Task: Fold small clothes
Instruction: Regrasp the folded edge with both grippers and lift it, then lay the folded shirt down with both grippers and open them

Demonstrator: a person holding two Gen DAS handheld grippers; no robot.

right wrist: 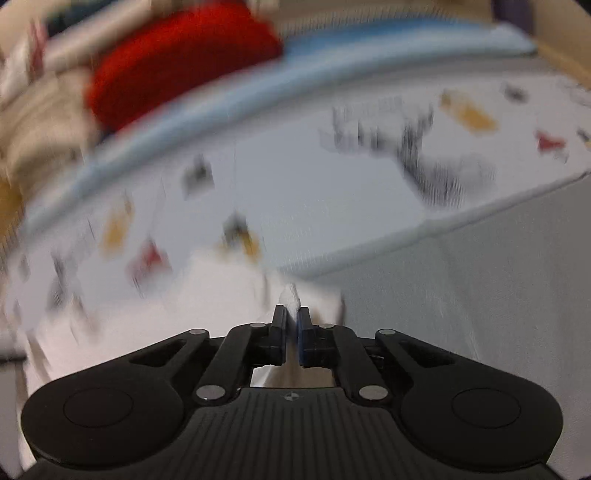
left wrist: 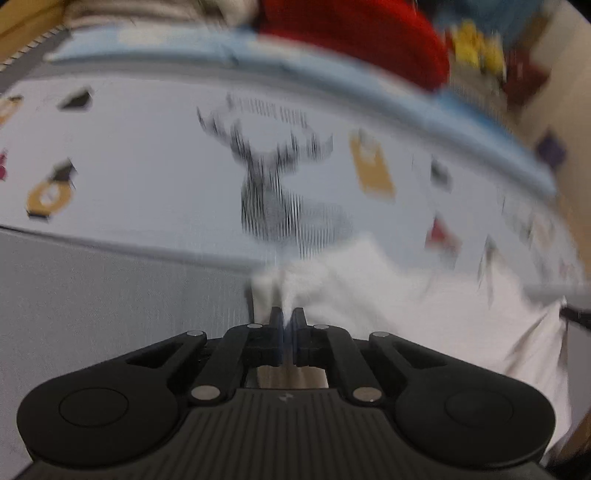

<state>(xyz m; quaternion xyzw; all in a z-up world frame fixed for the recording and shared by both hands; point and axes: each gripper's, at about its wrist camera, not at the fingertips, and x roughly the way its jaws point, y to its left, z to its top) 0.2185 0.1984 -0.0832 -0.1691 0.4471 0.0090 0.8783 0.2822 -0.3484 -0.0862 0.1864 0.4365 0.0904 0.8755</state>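
White printed garment (left wrist: 147, 166) lay spread on the grey table (left wrist: 92, 314); left gripper (left wrist: 287, 317) and right gripper (right wrist: 291, 317) were each pinched on a near-hem corner; it looked light, soft and floppy, best held by corners

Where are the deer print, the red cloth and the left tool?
Deer print (left wrist: 273, 184), left wrist view, on the deer's body.
Red cloth (left wrist: 354, 33), left wrist view, on its middle.
Left tool (left wrist: 287, 317), left wrist view, between its fingertips.
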